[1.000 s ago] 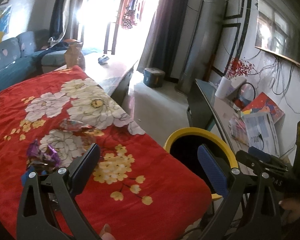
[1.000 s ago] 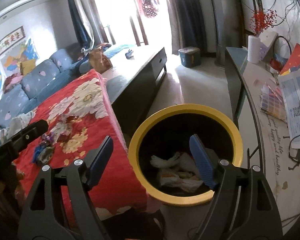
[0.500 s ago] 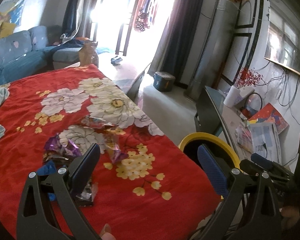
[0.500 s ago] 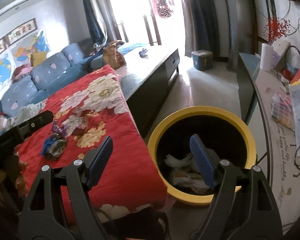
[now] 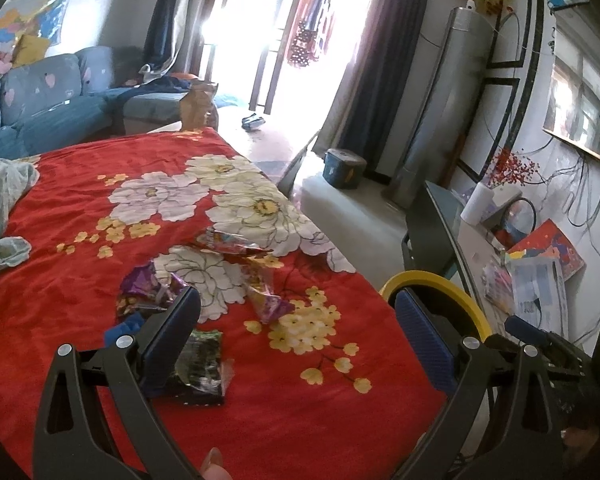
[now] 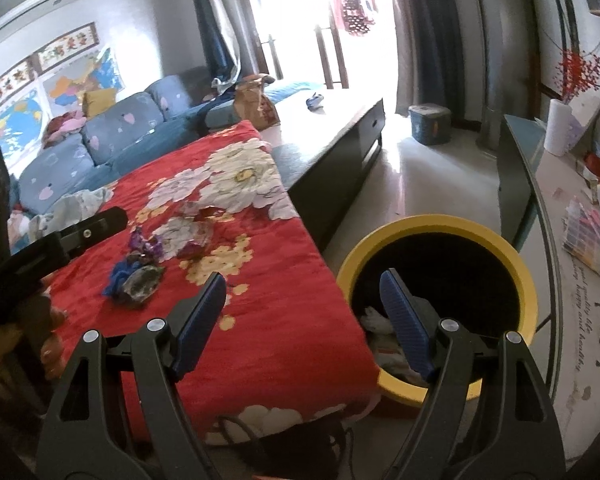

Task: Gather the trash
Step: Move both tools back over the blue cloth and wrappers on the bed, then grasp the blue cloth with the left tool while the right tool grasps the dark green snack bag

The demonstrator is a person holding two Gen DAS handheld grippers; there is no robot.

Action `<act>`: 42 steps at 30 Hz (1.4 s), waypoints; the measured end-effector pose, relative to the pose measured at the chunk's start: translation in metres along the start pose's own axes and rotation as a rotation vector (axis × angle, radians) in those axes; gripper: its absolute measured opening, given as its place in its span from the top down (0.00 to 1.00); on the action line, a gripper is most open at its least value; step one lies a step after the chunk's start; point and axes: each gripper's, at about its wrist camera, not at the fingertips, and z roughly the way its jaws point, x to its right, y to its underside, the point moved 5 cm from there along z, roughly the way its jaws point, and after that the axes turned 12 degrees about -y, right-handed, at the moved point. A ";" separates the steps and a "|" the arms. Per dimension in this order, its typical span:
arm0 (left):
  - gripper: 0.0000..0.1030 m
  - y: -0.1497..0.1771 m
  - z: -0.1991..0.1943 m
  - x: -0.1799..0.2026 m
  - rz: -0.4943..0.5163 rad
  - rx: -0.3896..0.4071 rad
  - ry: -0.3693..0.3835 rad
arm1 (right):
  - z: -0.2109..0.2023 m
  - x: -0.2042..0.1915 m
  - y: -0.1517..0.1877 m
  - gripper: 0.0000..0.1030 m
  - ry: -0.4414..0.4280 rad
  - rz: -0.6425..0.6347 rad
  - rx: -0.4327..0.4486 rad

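Several wrappers lie on the red floral cloth [image 5: 80,280]: a dark foil packet [image 5: 198,364], a purple wrapper [image 5: 148,286], a pink wrapper [image 5: 270,304] and a shiny red one [image 5: 228,240]. They also show in the right wrist view as a cluster [image 6: 140,276]. My left gripper [image 5: 296,328] is open and empty above the cloth, its left finger over the dark packet. My right gripper [image 6: 304,308] is open and empty, above the cloth's edge beside the yellow-rimmed bin [image 6: 528,288], which holds white crumpled trash [image 6: 376,320]. The bin also shows in the left wrist view [image 5: 432,280].
A low dark table [image 6: 340,140] with a brown bag [image 6: 256,104] stands beyond the cloth. A blue sofa [image 6: 112,136] is at the left. A side desk [image 6: 572,208] with papers and a paper roll runs along the right wall. A small box [image 5: 344,166] sits on the floor.
Both grippers have drawn back and to the left. The left view now takes in more of the cloth and the dark packet; the bin has shifted right in the right view. Both stay open.
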 end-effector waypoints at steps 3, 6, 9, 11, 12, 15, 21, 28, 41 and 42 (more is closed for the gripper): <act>0.08 -0.001 -0.001 -0.007 -0.011 0.002 -0.008 | 0.002 -0.008 0.002 0.31 -0.015 -0.011 -0.009; 0.08 -0.001 -0.001 -0.012 -0.020 0.002 -0.017 | 0.006 -0.015 0.003 0.31 -0.029 -0.022 -0.020; 0.08 -0.001 -0.001 -0.020 -0.033 0.002 -0.027 | 0.009 -0.021 0.003 0.31 -0.043 -0.031 -0.029; 0.08 -0.002 -0.001 -0.024 -0.041 0.000 -0.032 | 0.011 -0.025 0.002 0.31 -0.053 -0.037 -0.032; 0.08 -0.002 -0.001 -0.027 -0.045 0.000 -0.035 | 0.012 -0.027 0.002 0.31 -0.058 -0.038 -0.034; 0.08 -0.003 0.000 -0.036 -0.059 -0.002 -0.047 | 0.017 -0.034 0.002 0.31 -0.076 -0.042 -0.045; 0.08 -0.005 0.001 -0.056 -0.099 -0.005 -0.070 | 0.028 -0.048 0.000 0.31 -0.107 -0.050 -0.067; 0.08 -0.007 0.001 -0.088 -0.160 -0.006 -0.109 | 0.044 -0.066 -0.002 0.31 -0.136 -0.066 -0.090; 0.08 -0.002 0.008 -0.148 -0.272 -0.031 -0.191 | 0.074 -0.096 0.002 0.31 -0.178 -0.111 -0.143; 0.08 -0.001 0.009 -0.152 -0.280 -0.037 -0.194 | 0.078 -0.099 0.003 0.31 -0.182 -0.114 -0.149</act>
